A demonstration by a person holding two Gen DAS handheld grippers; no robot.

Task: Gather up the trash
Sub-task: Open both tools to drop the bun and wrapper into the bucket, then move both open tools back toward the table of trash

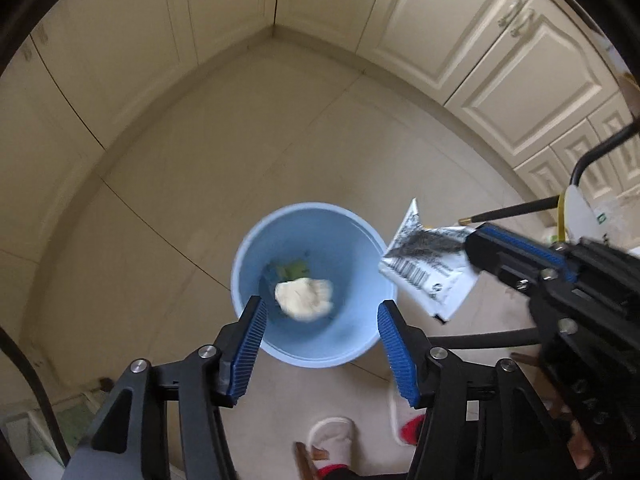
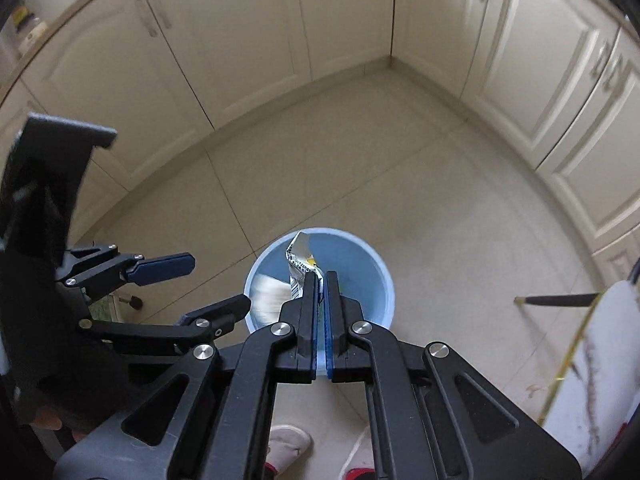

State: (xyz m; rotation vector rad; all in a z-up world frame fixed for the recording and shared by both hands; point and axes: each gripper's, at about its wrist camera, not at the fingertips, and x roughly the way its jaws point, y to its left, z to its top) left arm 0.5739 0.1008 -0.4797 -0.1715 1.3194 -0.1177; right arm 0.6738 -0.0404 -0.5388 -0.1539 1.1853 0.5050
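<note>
Hovering low in the left wrist view, the left tongs [image 1: 320, 344] stand wide apart with nothing between them. Just beyond, at centre frame, the blue bin [image 1: 360, 240] sits on the tiled floor [image 1: 200, 168], and a blurred white crumpled wad [image 1: 304, 294] is inside its mouth above something green [image 1: 294, 269]. At right, the right tongs [image 1: 474, 240] are clamped on a silver wrapper [image 1: 424, 268] with a barcode, by the bin's right rim. Slippers [image 1: 332, 440] show at the bottom edge. Cream cabinet doors [image 1: 460, 40] line the far walls.
</note>
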